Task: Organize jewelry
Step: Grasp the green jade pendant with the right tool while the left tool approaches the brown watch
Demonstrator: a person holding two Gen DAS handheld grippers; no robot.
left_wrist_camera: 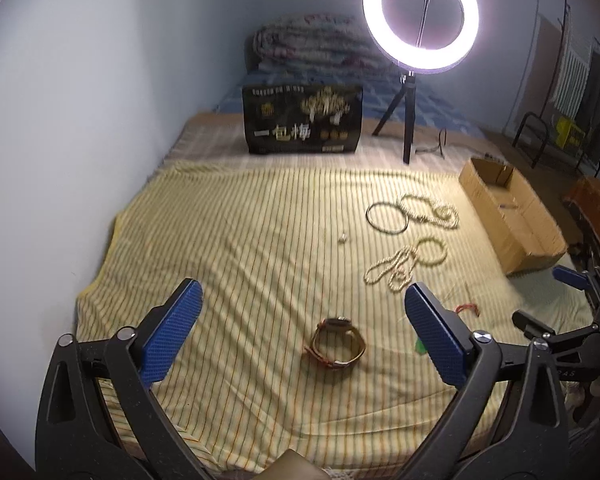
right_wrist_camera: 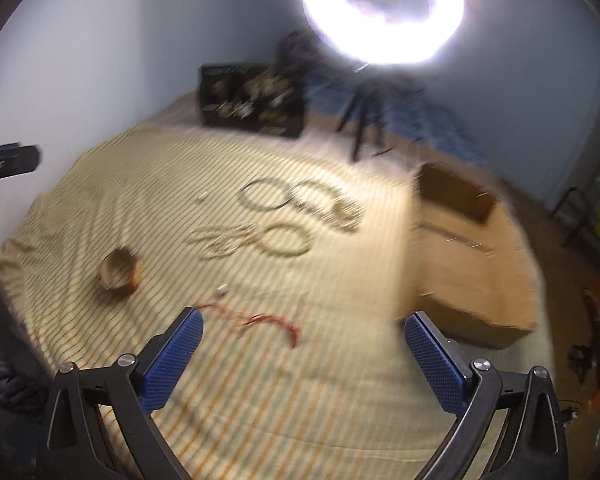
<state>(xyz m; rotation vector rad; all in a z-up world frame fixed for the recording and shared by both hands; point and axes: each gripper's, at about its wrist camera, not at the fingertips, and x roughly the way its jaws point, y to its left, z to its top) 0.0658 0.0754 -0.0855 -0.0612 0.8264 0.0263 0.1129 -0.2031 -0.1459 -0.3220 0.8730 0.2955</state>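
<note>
Both grippers, left point(left_wrist_camera: 302, 316) and right point(right_wrist_camera: 303, 340), are gaping empty; a watch point(left_wrist_camera: 337, 343) is lying between the left's fingers, a cardboard box point(left_wrist_camera: 512, 216) is sitting beyond.

Bed point(left_wrist_camera: 260, 216): covered with a yellow striped sheet, pushed against a pale blue-grey wall point(left_wrist_camera: 80, 100) along its left side.
Ring light point(left_wrist_camera: 420, 16): lit, on a black tripod point(left_wrist_camera: 404, 120) standing on the bed's far end; brightest source in the room.
Black printed box point(left_wrist_camera: 302, 118): upright, just left of the tripod.
Folded quilt point(left_wrist_camera: 312, 44): piled behind the black box, against the far wall.
Open cardboard box point(left_wrist_camera: 508, 216): at the bed's right edge, right of the tripod.
Hanging clothes point(left_wrist_camera: 580, 88): on the right-hand wall, beyond the cardboard box, with a dark metal frame point(left_wrist_camera: 534, 136) beneath.
</note>
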